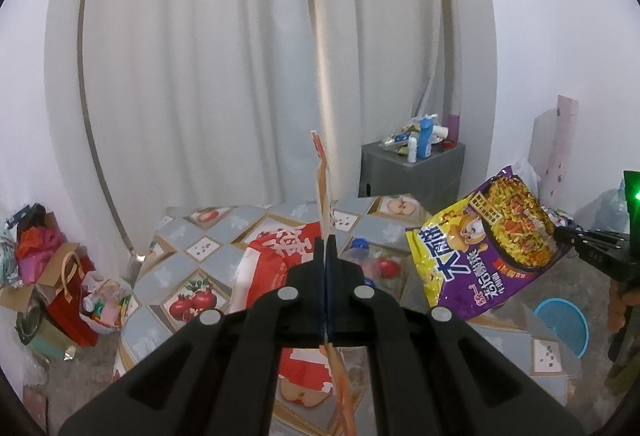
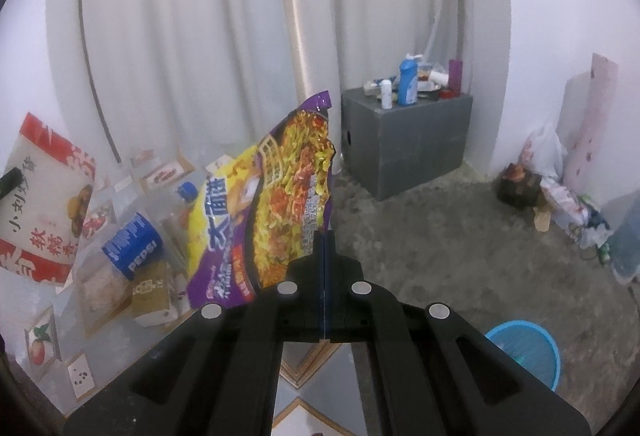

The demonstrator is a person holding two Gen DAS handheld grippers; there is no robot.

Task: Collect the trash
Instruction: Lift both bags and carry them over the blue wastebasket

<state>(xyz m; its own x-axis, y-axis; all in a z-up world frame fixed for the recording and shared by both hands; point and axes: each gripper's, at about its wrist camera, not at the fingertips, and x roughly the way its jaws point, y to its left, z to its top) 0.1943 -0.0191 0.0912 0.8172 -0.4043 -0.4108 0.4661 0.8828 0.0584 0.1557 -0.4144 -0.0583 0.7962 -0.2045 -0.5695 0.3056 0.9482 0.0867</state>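
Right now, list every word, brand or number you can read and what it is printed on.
"PEPSI": blue label of the plastic bottle lying on the table.
"小刘" and "软糯": red-and-white bag, held by the left gripper; remaining print blurred.
Purple noodle packet, in the right gripper: large characters, too warped to read.

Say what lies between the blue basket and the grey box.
Only bare floor separates blue basket and grey box, shown in the right wrist view.

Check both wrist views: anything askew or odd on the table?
Yes. The table is littered: a Pepsi bottle lies on its side among wrappers. Both grippers are shut on packets held in the air: left gripper on a red-and-white packet, right gripper on a purple noodle packet.
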